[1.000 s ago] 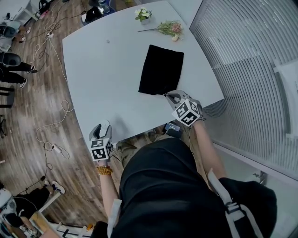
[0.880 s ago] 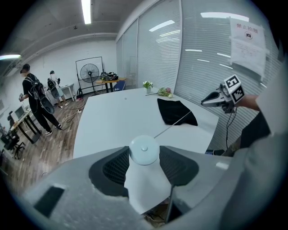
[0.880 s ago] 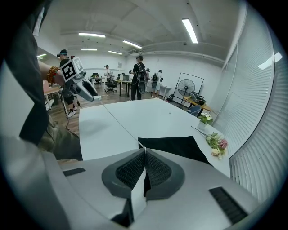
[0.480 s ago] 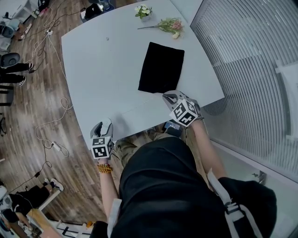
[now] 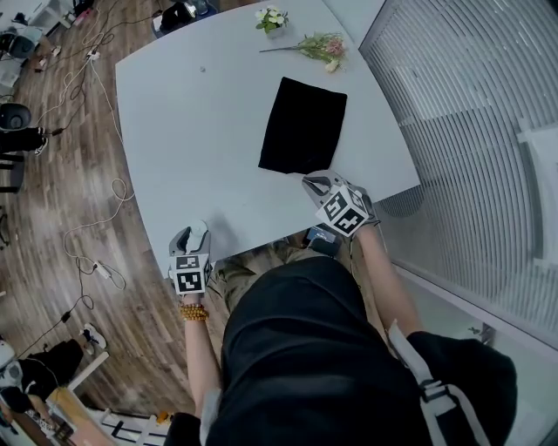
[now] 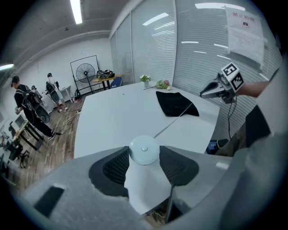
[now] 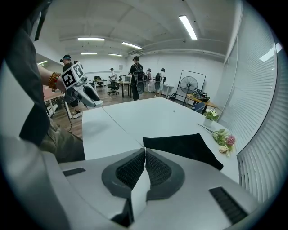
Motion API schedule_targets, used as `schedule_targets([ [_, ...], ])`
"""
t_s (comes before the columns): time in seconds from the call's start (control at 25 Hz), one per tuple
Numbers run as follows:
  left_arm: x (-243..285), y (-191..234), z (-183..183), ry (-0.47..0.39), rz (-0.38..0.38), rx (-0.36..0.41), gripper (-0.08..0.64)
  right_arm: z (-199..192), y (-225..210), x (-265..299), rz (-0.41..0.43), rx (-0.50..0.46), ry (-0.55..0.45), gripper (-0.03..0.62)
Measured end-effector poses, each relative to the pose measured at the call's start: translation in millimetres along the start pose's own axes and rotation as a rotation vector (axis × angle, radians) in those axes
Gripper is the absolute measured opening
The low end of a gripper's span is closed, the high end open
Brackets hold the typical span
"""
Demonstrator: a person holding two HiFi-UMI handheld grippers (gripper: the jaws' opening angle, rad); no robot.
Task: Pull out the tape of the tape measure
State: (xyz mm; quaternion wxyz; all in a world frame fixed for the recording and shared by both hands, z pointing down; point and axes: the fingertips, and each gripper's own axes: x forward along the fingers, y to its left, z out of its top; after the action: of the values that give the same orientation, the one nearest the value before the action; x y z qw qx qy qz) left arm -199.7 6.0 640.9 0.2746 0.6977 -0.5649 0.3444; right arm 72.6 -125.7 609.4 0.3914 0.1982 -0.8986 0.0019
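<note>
Left gripper (image 5: pixel 193 237) low at near edge of worktop (image 5: pixel 192 131), clamped on round white tape measure (image 6: pixel 144 152). Right gripper (image 5: pixel 314 182) forward beside black cloth (image 5: pixel 303 126), pinched on tape (image 7: pixel 118 124). Tape taut between the two. Only left gripper view shows the case.

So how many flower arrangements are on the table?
2. A small pot of white flowers stands at the far edge of the table. A loose pink bouquet lies beside it, beyond the black cloth. Nothing seems to hide more.
</note>
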Motion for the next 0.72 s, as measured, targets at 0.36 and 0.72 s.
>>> schedule_targets([
  [0.36, 8, -2, -10, -0.001, -0.012, -0.04, 0.224, -22, 10, 10, 0.037, -0.007, 0.046, 0.006],
  [0.72, 26, -6, -21, 0.016, -0.023, -0.048, 0.224, -43, 15, 20, 0.06, 0.007, 0.076, 0.006],
])
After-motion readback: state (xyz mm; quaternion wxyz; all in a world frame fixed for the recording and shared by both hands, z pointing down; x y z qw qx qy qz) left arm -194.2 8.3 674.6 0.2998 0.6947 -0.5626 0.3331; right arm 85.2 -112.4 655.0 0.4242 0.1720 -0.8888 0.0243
